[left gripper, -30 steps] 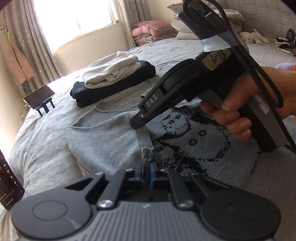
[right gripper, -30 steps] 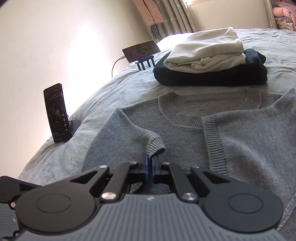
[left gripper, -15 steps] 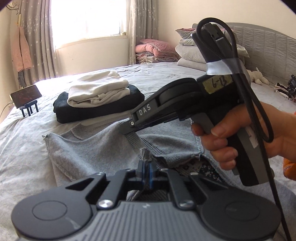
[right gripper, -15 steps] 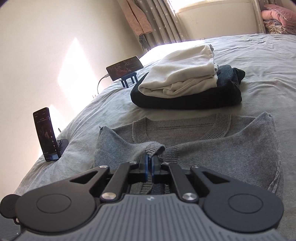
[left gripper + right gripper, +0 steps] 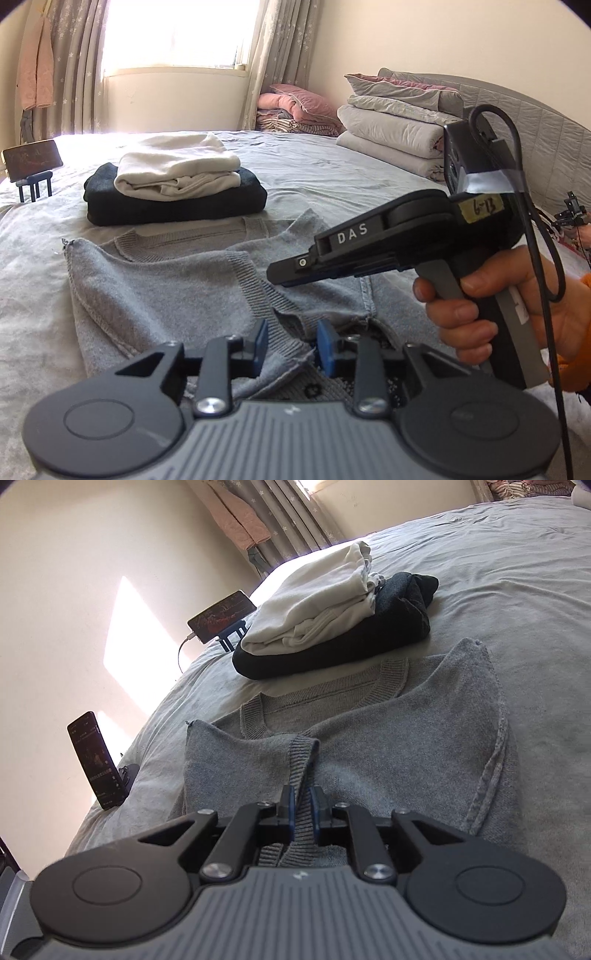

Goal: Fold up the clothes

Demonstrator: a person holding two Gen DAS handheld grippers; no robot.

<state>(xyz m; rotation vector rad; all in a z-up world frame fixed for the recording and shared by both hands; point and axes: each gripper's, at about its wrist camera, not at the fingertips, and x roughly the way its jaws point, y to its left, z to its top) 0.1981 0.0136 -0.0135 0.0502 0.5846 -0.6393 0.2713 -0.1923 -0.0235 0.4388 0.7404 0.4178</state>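
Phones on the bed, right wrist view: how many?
2. One phone lies landscape on a small blue stand beside the folded stack; the other phone stands upright near the bed's left edge. More may be out of frame.

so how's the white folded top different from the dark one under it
The white folded top lies above; the dark folded garment lies beneath, on the bed. The white one's footprint looks smaller, so the dark one shows around it. The white one looks looser, with rumpled layers. Both are folded, behind the grey sweater.
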